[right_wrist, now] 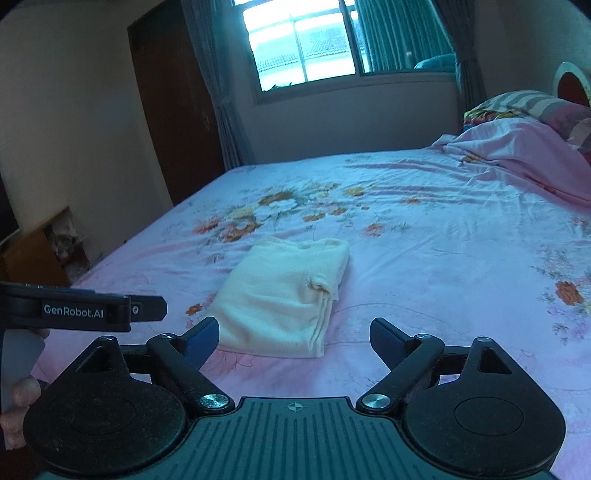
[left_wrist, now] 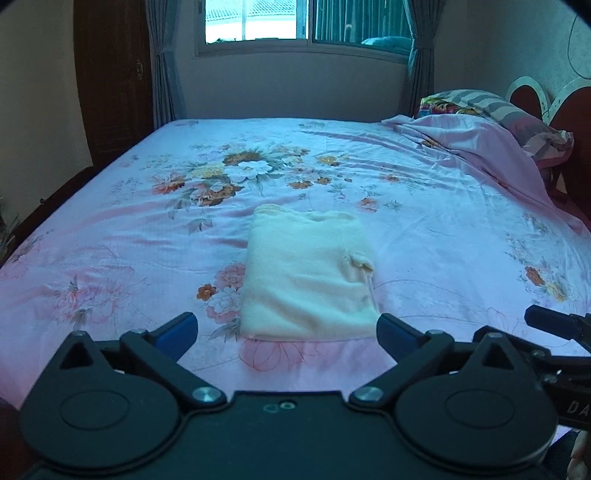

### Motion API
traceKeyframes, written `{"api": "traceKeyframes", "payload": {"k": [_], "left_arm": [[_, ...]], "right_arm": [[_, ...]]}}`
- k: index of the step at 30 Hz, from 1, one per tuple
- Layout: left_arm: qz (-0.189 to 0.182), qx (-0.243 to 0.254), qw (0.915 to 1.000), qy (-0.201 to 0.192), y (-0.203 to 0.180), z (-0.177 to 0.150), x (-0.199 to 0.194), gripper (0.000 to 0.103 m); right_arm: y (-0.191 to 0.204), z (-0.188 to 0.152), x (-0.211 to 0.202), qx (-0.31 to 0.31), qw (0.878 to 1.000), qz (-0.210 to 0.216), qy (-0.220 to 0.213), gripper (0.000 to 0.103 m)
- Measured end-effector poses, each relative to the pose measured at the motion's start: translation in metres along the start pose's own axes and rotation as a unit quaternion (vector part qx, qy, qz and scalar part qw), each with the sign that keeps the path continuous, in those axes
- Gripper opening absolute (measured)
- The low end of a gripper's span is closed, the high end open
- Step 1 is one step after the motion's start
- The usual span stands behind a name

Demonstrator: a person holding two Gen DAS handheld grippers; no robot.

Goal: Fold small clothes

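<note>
Folding looked finished, as far as could be judged: a cream garment lay as a neat layered rectangle on the floral bedsheet, near the closest edge of the bed. No other loose clothes showed. Both tools were clear of it. The left gripper had its jaws spread wide and empty, the cloth just ahead between its fingertips. The right gripper was likewise spread and empty, the cloth ahead, slightly left.

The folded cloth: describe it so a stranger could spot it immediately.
Start at the wide bed under the window, covered by a pink floral sheet. Near its front edge lies the folded cloth, a plain cream rectangle, the only unpatterned item there.
</note>
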State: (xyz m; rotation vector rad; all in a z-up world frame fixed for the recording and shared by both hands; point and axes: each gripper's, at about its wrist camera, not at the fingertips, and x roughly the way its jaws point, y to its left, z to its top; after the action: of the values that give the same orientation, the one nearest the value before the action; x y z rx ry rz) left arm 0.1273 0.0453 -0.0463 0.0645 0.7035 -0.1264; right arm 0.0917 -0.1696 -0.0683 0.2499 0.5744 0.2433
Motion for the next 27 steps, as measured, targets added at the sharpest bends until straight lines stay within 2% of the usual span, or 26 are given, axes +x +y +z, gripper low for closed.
{"api": "traceKeyframes", "payload": {"k": [6,11,16,23,27], "left_arm": [[0.035,0.02,0.9982,-0.045,-0.018,-0.021,-0.045,0.102],[0.004,0.01,0.9993,-0.036,-0.027,-0.03,-0.063,0.102],[0.026,0.021,0.9982,-0.05,-0.035,-0.031,-0.072,0.102],[0.017,0.009,0.9976,-0.067,-0.04,-0.032,-0.081,0.101],[0.015,-0.003,0.998,-0.061,-0.037,-0.032,-0.078,0.101]], "right_arm": [[-0.001,-0.014,-0.05,0.008,0.999,0.001,-0.038,0.095],[-0.004,-0.018,-0.076,0.021,0.998,0.003,-0.059,0.096],[-0.006,-0.018,-0.093,0.023,0.996,-0.004,-0.086,0.099],[-0.005,-0.014,-0.104,0.008,0.995,-0.009,-0.099,0.101],[-0.006,-0.015,-0.105,0.001,0.995,-0.018,-0.102,0.102]]}}
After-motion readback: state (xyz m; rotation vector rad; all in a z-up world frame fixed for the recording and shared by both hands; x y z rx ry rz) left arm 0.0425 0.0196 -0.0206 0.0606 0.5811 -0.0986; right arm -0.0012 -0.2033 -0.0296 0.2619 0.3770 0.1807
